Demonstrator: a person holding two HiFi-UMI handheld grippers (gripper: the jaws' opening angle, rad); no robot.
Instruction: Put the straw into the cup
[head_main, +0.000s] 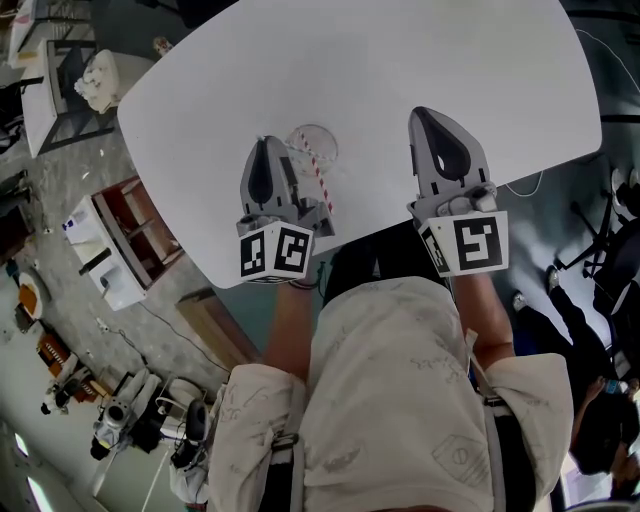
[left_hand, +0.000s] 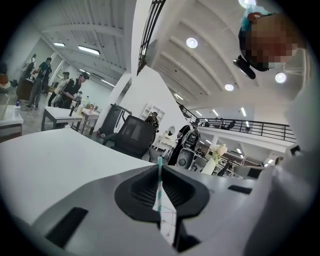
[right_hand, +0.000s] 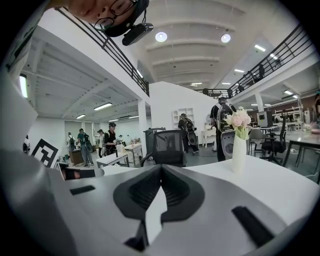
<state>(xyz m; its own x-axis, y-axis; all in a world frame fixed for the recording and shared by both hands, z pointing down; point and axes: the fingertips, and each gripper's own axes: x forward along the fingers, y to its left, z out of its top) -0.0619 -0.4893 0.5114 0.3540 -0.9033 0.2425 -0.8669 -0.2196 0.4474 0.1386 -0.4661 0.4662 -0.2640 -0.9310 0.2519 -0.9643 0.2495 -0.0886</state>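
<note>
A clear cup (head_main: 318, 147) stands on the white table (head_main: 400, 60), just right of my left gripper's tips. My left gripper (head_main: 266, 143) is shut on a thin striped straw (head_main: 322, 185). In the left gripper view the straw (left_hand: 159, 186) stands upright, pinched between the closed jaws of the left gripper (left_hand: 159, 162). From the head view the straw's far end overlaps the cup's outline; whether it is inside I cannot tell. My right gripper (head_main: 425, 113) hovers over the table to the right, apart from the cup. In its own view the right gripper (right_hand: 160, 167) is shut on nothing.
The table's near edge runs just in front of the person's body. A white vase with pale flowers (right_hand: 239, 145) stands on a table at the right. A low cabinet (head_main: 120, 240) sits on the floor at the left. People and desks stand far behind.
</note>
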